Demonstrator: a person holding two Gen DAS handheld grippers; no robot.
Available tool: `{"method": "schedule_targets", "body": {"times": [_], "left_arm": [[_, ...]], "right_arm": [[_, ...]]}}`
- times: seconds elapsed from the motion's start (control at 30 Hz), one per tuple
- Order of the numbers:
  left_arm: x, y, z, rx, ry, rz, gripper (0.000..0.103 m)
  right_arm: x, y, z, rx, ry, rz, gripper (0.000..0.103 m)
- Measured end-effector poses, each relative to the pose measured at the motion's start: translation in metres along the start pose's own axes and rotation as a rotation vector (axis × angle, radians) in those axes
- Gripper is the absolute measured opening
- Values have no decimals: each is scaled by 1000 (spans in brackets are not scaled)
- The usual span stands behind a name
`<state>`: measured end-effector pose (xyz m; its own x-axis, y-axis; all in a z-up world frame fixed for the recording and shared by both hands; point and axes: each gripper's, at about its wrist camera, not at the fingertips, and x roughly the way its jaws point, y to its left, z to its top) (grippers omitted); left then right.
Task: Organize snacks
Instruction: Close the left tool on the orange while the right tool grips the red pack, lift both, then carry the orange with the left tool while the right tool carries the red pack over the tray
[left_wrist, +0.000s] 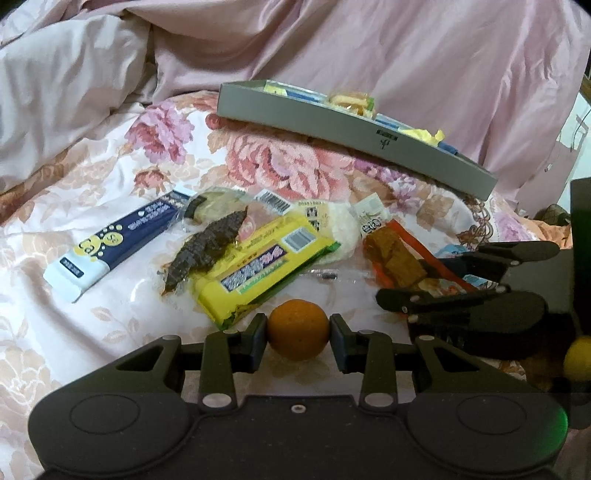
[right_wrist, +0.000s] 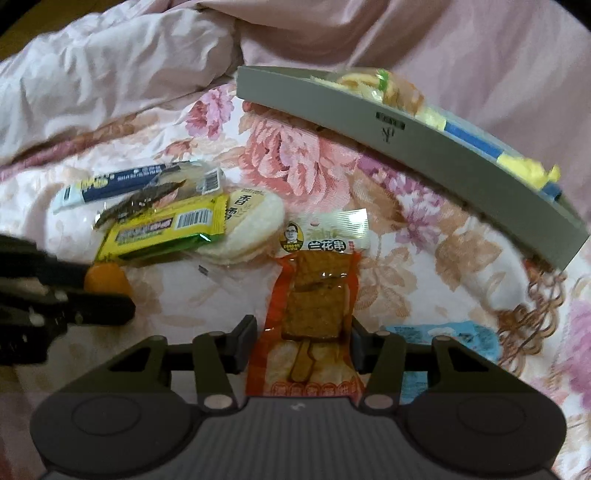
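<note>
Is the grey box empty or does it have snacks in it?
Not empty: the grey box already holds snack packets, yellow and blue wrappers showing above its wall.

Dim, pinkish indoor light; soft focus, fisheye-bent edges.

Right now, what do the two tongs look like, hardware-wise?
Both identical: matte black plastic bodies with two round embossed discs, silver pivot screws and linkage bars. Left tongs have dark blue fingertip pads; a green glow shows at its right edge. Right tongs have a ribbed centre plate.
</note>
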<state>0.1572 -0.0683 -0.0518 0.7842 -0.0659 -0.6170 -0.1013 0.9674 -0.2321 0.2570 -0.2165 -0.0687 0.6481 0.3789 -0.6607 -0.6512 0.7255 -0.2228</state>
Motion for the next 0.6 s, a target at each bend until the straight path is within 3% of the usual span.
{"method": "schedule_targets", "body": {"times": [0.23, 0.6], "left_arm": [[-9, -6, 5, 15, -34, -1, 38], [-20, -24, 33, 52, -145, -9, 38]], "right_arm": [[-17, 19, -7, -173, -61, -149, 55], [-49, 19, -4, -211, -206, -259, 55]]}}
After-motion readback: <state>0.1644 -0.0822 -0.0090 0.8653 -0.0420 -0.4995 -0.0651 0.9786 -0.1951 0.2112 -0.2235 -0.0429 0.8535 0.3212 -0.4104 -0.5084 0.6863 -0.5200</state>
